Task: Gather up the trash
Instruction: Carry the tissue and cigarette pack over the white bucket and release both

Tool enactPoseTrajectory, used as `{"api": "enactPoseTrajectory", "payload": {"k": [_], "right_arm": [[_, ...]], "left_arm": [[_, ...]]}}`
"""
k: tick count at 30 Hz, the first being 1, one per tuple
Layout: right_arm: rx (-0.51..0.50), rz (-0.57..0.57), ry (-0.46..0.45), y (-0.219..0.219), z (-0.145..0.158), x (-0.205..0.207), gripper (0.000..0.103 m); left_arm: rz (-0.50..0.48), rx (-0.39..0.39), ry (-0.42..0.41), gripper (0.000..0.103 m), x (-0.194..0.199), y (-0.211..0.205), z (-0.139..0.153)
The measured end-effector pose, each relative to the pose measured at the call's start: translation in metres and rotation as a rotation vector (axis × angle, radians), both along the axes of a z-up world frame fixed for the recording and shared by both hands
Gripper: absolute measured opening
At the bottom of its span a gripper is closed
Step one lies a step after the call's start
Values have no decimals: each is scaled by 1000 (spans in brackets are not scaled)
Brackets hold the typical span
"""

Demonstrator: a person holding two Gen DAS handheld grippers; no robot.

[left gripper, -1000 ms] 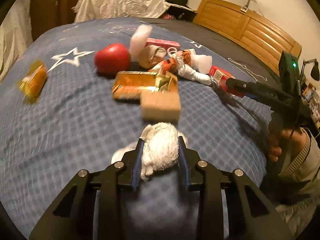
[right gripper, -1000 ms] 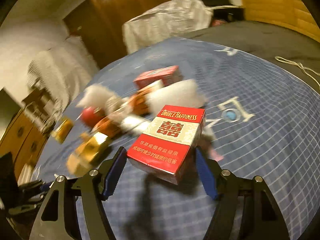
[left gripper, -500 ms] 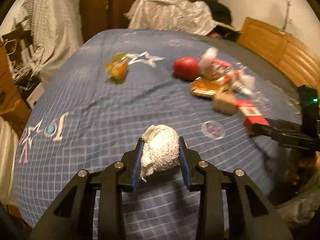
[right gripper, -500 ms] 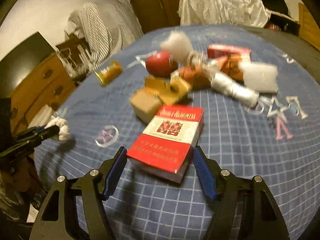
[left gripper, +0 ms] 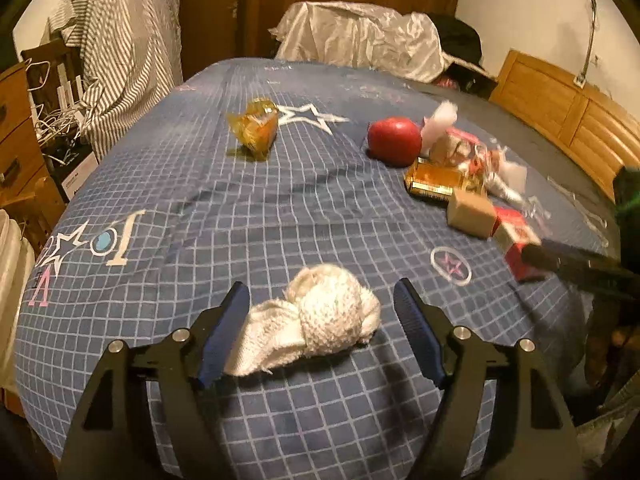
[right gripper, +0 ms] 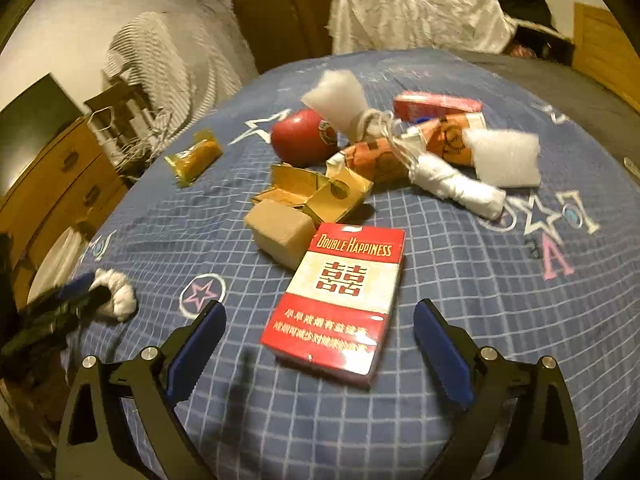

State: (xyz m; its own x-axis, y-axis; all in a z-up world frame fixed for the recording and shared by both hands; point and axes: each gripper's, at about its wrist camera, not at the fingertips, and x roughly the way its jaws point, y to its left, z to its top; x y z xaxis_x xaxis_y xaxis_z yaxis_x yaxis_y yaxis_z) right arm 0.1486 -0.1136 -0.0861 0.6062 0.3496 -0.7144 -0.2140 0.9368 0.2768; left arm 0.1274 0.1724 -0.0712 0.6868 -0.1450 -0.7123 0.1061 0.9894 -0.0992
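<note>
- Jaws opening on both grippers right now, with a piece of trash sitting between each pair near the bed's front edge.
- Left gripper: pads spread, balled-up white cloth lying dead ahead between them on the blue checked bedspread. Loose tail of the cloth trails toward the left pad, maybe brushing it; right pad clearly off it.
- Right gripper: jaws wide, red Double Happiness cigarette pack flat on the spread, both pads apart from its sides.
- Long axis of the pack runs roughly straight away from the gripper, tipped a bit to the right at the far end, so narrow width faces the pads. Easy re-grab without rolling the wrist, probably.
- Rest of the pile lies beyond the pack: tan block touching its far left corner, gold box, red apple, white foam pieces further back. Closer to the right hand, looks like.
- Yellow wrapper off alone, well apart from the pile, more on the left gripper's side.
- No bin or bag visible anywhere.
</note>
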Motion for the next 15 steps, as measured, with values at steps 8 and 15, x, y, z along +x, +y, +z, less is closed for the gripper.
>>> {"api": "enactPoseTrajectory", "payload": {"k": [8, 15], "right_arm": [[13, -10, 3, 3, -9, 3, 69], [22, 23, -54, 9, 7, -13, 68]], "left_arm": [[12, 2, 30, 37, -4, 1, -19], [120, 44, -39, 33, -14, 8, 10]]}}
